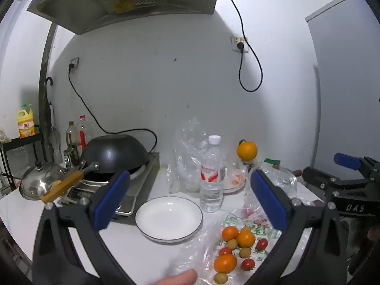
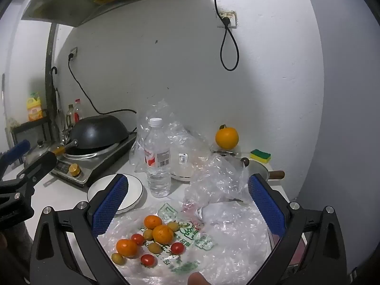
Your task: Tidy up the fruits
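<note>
A white countertop (image 1: 147, 247) runs along a pale grey wall (image 1: 154, 83), under a range hood (image 1: 123, 2). Landmark: the empty white plate (image 1: 169, 217), dark-rimmed. Left of the plate, an induction cooker (image 1: 133, 190) carries a black wok (image 1: 115, 153); farther left lies a steel lid (image 1: 39, 182). Just right of the plate stands a clear water bottle (image 1: 212, 173), with crumpled clear bags (image 1: 187, 156) behind it. Well behind the plate and to its right, a large orange (image 1: 247, 150) sits by the wall. In front of the plate and to its right, the small fruits (image 1: 237, 249) (mandarins, cherry tomatoes, yellow-green ones) lie loose on a flattened printed plastic bag (image 1: 251, 228).

The left gripper (image 1: 190, 199) and the right gripper (image 2: 187, 203) both stand with jaws spread wide, nothing between the blue pads.

Only the right wrist view shows the yellow-green sponge (image 2: 260, 155) and a wooden-handled pan (image 2: 261, 171), both far right of the plate.
</note>
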Demonstrator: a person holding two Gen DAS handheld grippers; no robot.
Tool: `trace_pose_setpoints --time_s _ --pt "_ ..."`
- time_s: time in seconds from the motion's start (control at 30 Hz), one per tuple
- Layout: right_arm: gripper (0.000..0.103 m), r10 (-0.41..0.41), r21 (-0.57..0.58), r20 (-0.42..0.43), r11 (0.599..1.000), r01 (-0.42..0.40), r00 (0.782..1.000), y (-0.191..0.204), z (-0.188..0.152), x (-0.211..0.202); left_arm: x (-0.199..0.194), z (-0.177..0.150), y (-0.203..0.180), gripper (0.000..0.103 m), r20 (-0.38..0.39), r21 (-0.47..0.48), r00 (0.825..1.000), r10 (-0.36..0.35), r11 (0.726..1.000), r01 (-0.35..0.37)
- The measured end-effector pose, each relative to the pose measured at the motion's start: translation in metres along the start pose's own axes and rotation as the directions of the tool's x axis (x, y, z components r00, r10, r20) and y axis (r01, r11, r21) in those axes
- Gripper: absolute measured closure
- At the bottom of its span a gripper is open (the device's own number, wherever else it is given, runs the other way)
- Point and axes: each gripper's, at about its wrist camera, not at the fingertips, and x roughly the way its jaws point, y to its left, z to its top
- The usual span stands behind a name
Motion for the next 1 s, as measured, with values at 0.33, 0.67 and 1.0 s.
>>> trace_pose_setpoints --time_s 0.33,0.67,1.0 --pt "0.000 0.002 -0.014 0.007 1.000 -0.002 1.000 0.012 0.001 0.000 -0.002 -0.001 0.003 0.001 0.010 0.005 1.000 0.012 1.000 -0.012" --pt "0.000 0.019 -0.028 0.043 0.999 -0.018 0.999 0.009 0.002 -0.004 -0.011 0.002 0.005 0.001 0.031 0.021 0.999 0.038 0.999 -0.039" --pt "0.000 0.009 -0.075 0.040 0.997 -0.006 0.999 0.020 0.007 0.001 -0.021 0.009 0.010 0.001 0.036 0.021 0.999 0.026 0.999 -0.027"
